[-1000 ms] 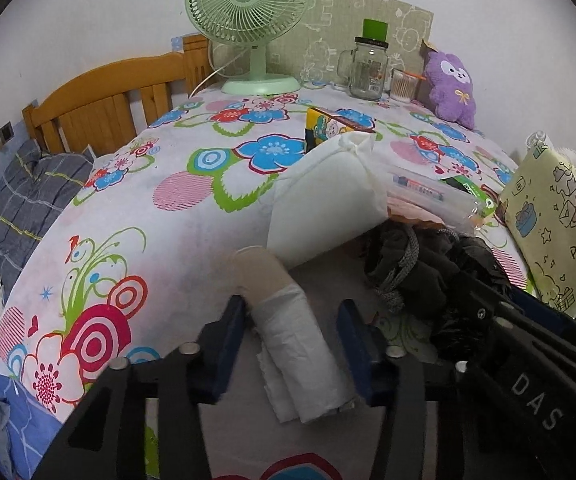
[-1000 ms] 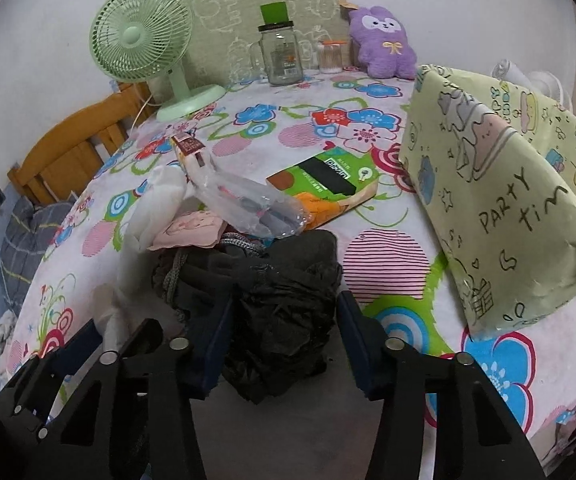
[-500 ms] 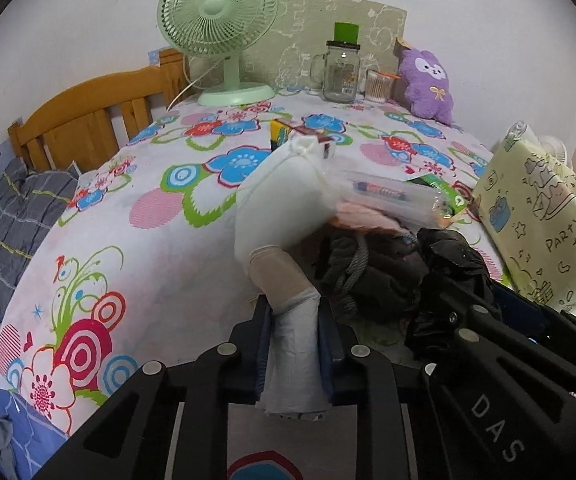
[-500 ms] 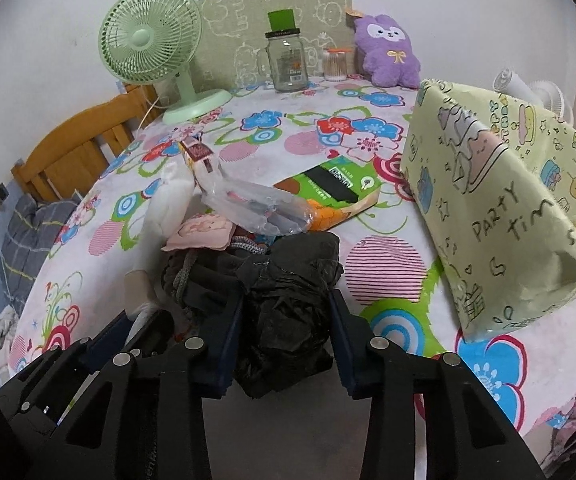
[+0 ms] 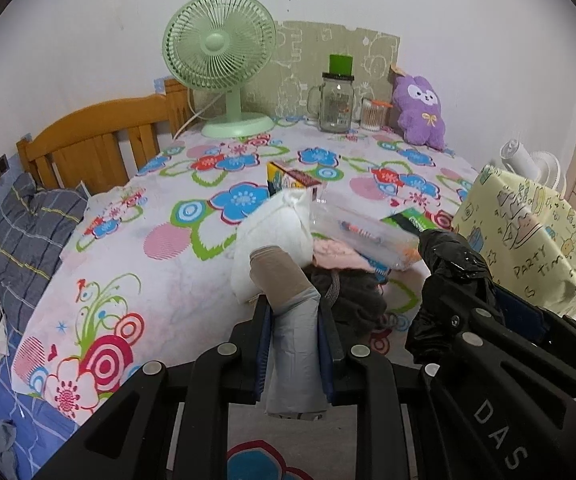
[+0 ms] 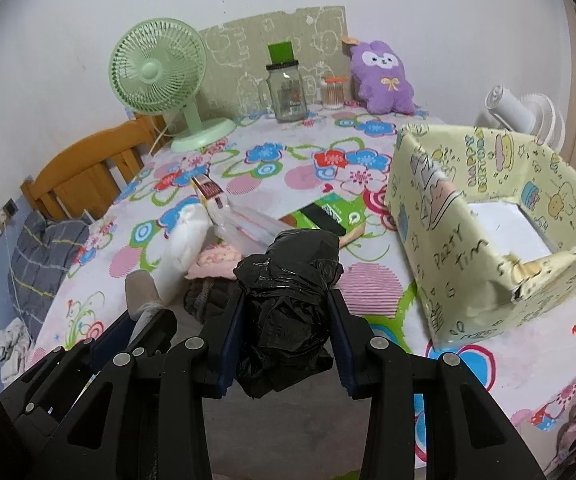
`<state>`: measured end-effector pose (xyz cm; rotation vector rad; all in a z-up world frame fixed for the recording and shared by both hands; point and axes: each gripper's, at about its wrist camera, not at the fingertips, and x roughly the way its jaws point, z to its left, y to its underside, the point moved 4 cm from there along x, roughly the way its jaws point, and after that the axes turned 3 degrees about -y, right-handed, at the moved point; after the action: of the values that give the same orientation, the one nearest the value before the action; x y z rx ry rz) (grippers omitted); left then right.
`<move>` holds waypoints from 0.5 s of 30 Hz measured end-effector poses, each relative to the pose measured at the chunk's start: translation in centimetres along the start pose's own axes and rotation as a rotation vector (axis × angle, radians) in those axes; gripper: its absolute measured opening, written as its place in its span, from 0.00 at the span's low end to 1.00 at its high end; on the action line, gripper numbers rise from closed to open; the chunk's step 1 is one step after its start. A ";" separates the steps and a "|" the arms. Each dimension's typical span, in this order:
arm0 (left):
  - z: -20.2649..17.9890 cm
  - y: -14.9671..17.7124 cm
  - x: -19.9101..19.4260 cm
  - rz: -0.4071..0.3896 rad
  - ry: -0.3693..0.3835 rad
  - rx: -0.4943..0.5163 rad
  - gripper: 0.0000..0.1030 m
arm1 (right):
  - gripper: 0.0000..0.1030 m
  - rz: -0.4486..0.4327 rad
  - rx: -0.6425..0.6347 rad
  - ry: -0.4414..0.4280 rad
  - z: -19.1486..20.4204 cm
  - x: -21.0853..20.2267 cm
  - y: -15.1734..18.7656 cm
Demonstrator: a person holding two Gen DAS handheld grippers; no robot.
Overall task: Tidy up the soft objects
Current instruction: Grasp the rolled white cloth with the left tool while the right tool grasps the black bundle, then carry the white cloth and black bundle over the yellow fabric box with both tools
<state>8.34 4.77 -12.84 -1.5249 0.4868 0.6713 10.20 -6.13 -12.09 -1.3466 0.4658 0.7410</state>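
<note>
Left gripper [image 5: 294, 334] is clamped on the grey bag roll [image 5: 290, 344], long axis pointing away toward the far wall, while right gripper [image 6: 286, 322] squeezes the black plastic bag [image 6: 288, 300] above the counter [image 5: 168, 248].

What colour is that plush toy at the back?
Purple, with a white face and a yellow bow: the plush toy shows best in the right wrist view.

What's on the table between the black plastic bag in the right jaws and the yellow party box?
Nothing: bare floral tablecloth separates black bag and box, in the right wrist view.
</note>
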 end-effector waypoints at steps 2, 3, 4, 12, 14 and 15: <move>-0.1 -0.2 -0.4 -0.009 -0.002 0.002 0.19 | 0.42 -0.007 0.000 -0.002 0.0 -0.4 -0.2; -0.1 -0.3 -0.7 -0.013 -0.001 0.000 0.19 | 0.42 -0.010 -0.001 -0.005 0.1 -0.6 -0.3; -0.2 -0.5 -0.9 -0.018 -0.001 0.000 0.19 | 0.42 -0.014 0.000 -0.005 0.0 -0.8 -0.5; -0.6 -2.3 -2.2 -0.052 0.002 -0.007 0.19 | 0.42 -0.050 -0.008 0.005 0.1 -2.5 -2.2; -0.8 -2.7 -2.4 -0.057 0.003 -0.008 0.19 | 0.42 -0.056 -0.007 0.008 0.0 -2.8 -2.6; -0.8 -2.9 -2.5 -0.059 0.003 -0.008 0.19 | 0.42 -0.059 -0.006 0.010 -0.1 -2.9 -2.9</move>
<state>8.55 3.93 -9.06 -1.5424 0.4398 0.6256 10.23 -6.96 -8.08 -1.3642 0.4301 0.6880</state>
